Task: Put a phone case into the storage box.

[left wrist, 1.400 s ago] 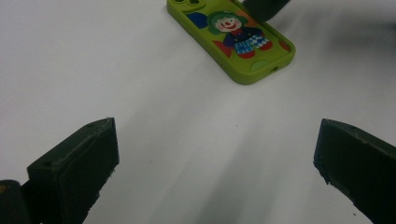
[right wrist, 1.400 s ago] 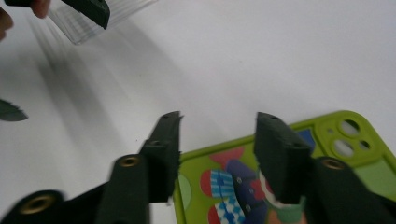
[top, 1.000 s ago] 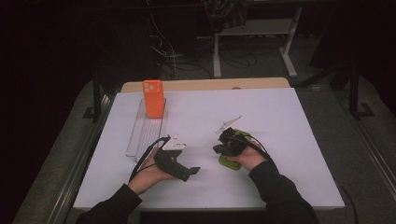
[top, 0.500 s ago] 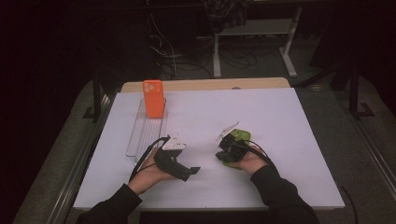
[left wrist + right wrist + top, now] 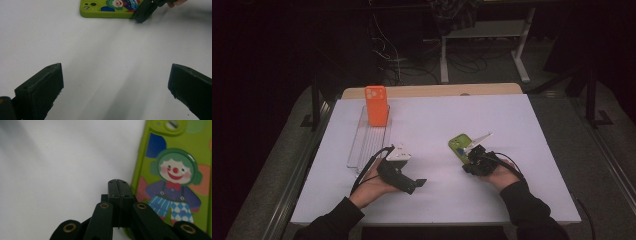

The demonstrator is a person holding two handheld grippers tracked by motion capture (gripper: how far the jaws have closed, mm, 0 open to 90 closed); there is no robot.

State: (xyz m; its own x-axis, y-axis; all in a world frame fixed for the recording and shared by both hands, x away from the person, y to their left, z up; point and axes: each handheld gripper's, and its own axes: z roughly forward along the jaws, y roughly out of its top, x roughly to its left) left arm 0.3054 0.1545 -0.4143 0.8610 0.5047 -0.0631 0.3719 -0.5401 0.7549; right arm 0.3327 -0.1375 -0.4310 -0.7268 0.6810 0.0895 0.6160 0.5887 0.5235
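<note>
- The right gripper [image 5: 473, 156], held in the person's right hand [image 5: 498, 173], had its two black jaws pressed flat together with nothing between them, as its own view showed [image 5: 117, 187].
- Those closed jaws sat at the long edge of a lime-green rubbery phone case printed with a cartoon clown [image 5: 175, 177]; whether they touched the edge could not be told.
- In the high view that green case [image 5: 459, 145] lay flat on the white table top [image 5: 432, 120], right of centre, just ahead of the right gripper.
- In the left gripper view the same case [image 5: 107, 8] lay at the far edge with the right gripper's tip [image 5: 143, 12] against its end.
- The left gripper [image 5: 404, 180], resting in the person's left hand [image 5: 374, 187], had its jaws spread wide over bare table, holding nothing [image 5: 115, 87].
- It was well apart from the green case, with open white surface between them.
- Farther out, at the back left of the table, a clear ribbed plastic tray [image 5: 367, 145] lay lengthwise.
- An orange phone case with a camera cut-out [image 5: 376, 105] stood upright at the far end of that tray.
</note>
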